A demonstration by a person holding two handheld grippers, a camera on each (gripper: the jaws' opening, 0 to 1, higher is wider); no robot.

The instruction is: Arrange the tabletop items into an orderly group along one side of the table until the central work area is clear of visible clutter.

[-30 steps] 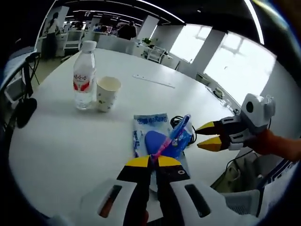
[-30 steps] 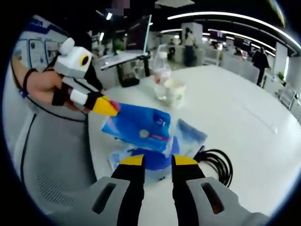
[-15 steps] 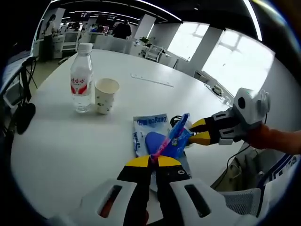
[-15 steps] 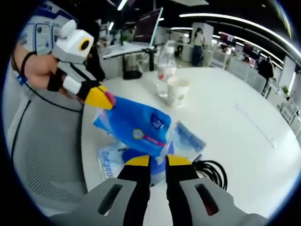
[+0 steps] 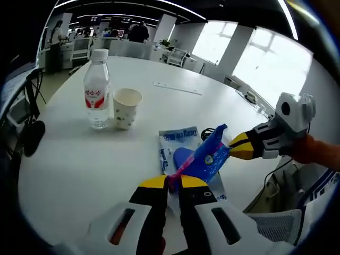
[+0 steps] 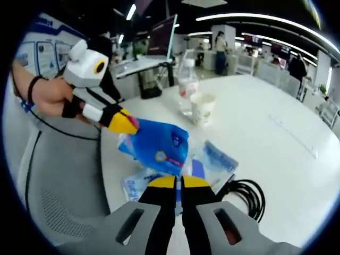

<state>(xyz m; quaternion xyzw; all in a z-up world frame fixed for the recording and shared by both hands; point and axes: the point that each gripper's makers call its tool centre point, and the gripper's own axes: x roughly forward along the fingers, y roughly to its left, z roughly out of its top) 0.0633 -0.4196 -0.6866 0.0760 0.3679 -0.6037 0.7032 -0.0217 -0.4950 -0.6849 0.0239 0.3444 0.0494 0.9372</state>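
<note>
In the left gripper view, the left gripper (image 5: 168, 182) has its yellow-tipped jaws pinched together on the near corner of a blue packet (image 5: 206, 158), which is lifted clear of the white table (image 5: 74, 154). The far end of that packet is clamped by the right gripper (image 5: 241, 147), which comes in from the right with a hand (image 5: 313, 151) behind it. Directly beneath the packet lie a flat clear-and-blue wrapper (image 5: 178, 142) and a dark blue item, partly hidden. A coiled black cable (image 5: 208, 132) sits just beyond them. Farther ahead and to the left, a paper cup (image 5: 126, 108) stands upright just beside a water bottle (image 5: 96, 88) with a red label. Beyond those, a long pale strip (image 5: 177, 88) lies flat, well apart from the rest.

In the right gripper view, the right gripper (image 6: 178, 183) is closed on the packet's lower edge, with the cable just to its right.
</note>
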